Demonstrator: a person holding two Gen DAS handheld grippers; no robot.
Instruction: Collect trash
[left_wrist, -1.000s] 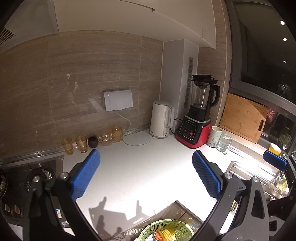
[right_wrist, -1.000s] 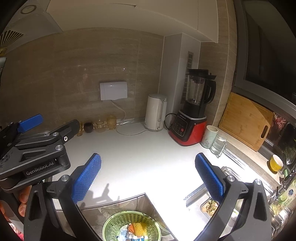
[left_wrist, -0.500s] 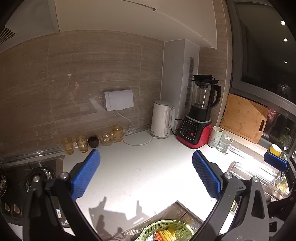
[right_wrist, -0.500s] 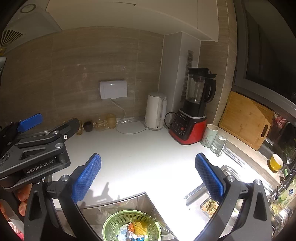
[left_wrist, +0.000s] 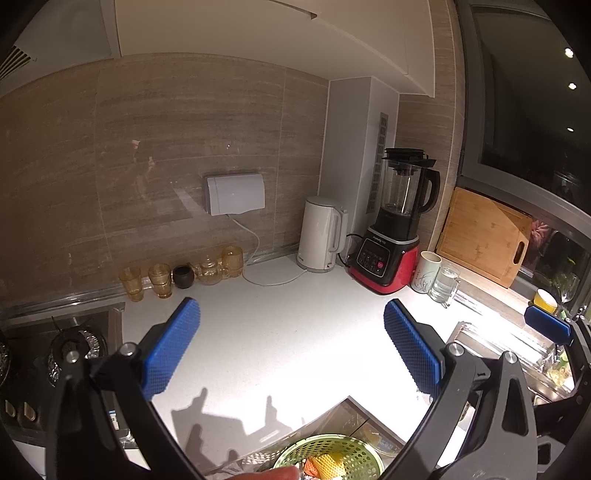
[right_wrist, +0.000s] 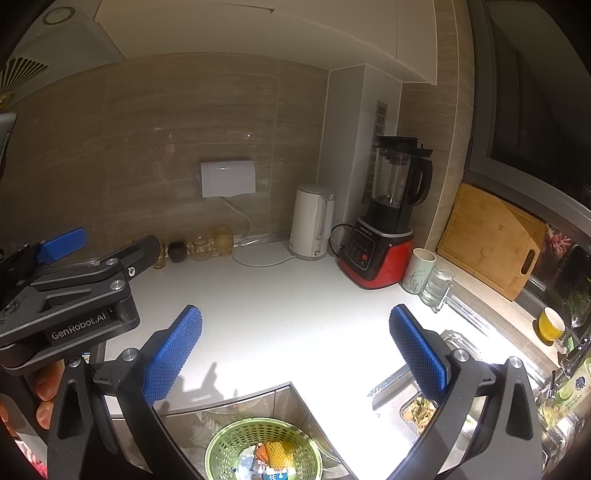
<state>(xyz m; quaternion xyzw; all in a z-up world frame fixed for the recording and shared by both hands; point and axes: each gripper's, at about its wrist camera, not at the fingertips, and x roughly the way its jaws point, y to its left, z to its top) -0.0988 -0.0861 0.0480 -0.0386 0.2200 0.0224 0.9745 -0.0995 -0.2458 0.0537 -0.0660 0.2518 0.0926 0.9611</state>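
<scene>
A green perforated basket (right_wrist: 236, 439) sits in a steel compartment at the counter's near edge and holds trash: an orange-yellow mesh piece and a blue-white wrapper. The basket (left_wrist: 354, 448) also shows at the bottom of the left wrist view. My left gripper (left_wrist: 291, 345) hangs open above the white counter with nothing between its blue pads. Over the counter, just beyond the basket, my right gripper (right_wrist: 295, 349) is open and empty too. The left gripper's body (right_wrist: 70, 291) fills the left of the right wrist view.
Along the back wall stand amber glasses (left_wrist: 147, 282), a white kettle (left_wrist: 321, 236), a red-black blender (left_wrist: 395, 236), a mug (left_wrist: 426, 271) and a glass (left_wrist: 445, 284). A cutting board (left_wrist: 487, 236) leans at right. A glass container (right_wrist: 419, 410) with food scraps sits near the sink.
Both grippers stay open and nearly still; the views drift only slightly. A fingertip has come into the bottom edge of the left wrist view.
</scene>
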